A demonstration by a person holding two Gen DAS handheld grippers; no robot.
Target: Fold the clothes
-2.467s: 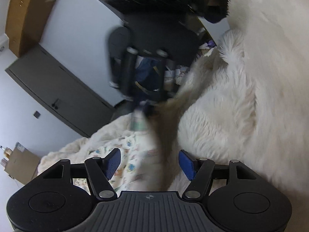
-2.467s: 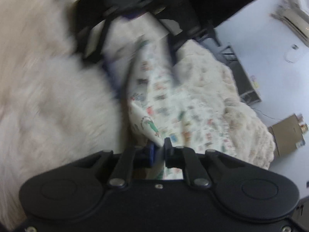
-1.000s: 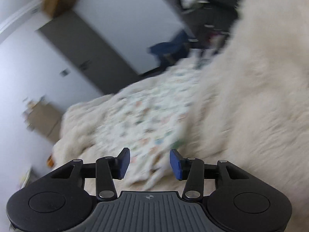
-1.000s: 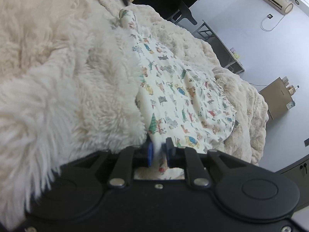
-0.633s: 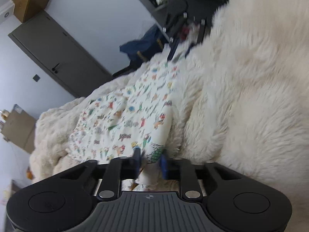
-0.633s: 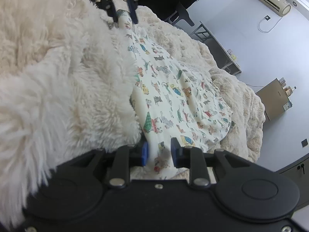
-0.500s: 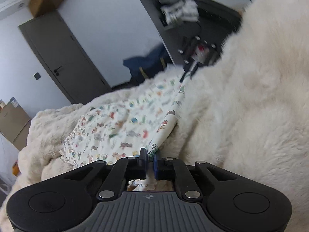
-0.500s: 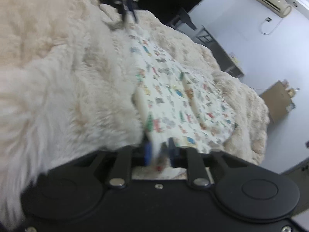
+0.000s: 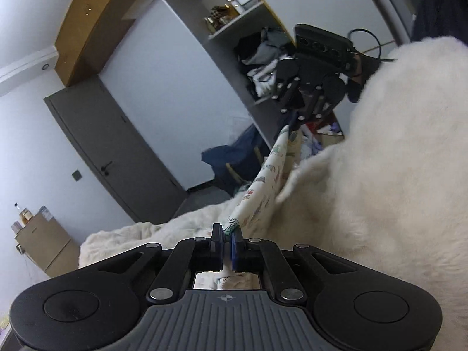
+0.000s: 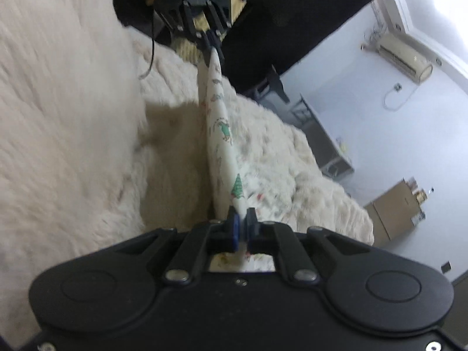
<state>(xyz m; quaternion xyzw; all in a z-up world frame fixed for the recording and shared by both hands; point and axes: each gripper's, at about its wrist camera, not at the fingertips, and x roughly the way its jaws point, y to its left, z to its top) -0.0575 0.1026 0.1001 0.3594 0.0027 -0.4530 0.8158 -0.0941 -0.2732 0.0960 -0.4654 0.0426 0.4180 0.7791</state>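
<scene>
A white garment with small coloured prints point(image 9: 263, 178) hangs stretched between my two grippers, lifted above the furry cream bedcover point(image 9: 380, 181). My left gripper point(image 9: 226, 234) is shut on one end of it. My right gripper point(image 10: 241, 222) is shut on the other end, where the garment point(image 10: 218, 122) runs away as a taut edge. Each gripper shows in the other's view: the right one in the left wrist view point(image 9: 295, 120), the left one in the right wrist view point(image 10: 212, 39). The garment's lower part hangs down to the cover.
The furry cover point(image 10: 64, 111) fills the near side of both views. A grey door point(image 9: 117, 152), open shelves with piled clothes point(image 9: 263, 58), a dark blue bag point(image 9: 234, 158), a cardboard box point(image 10: 395, 213) and a wall air conditioner point(image 10: 406, 58) surround the bed.
The left gripper closed on the garment's end. Both grippers then rose, lifting the garment from flat on the cover into a taut line between them.
</scene>
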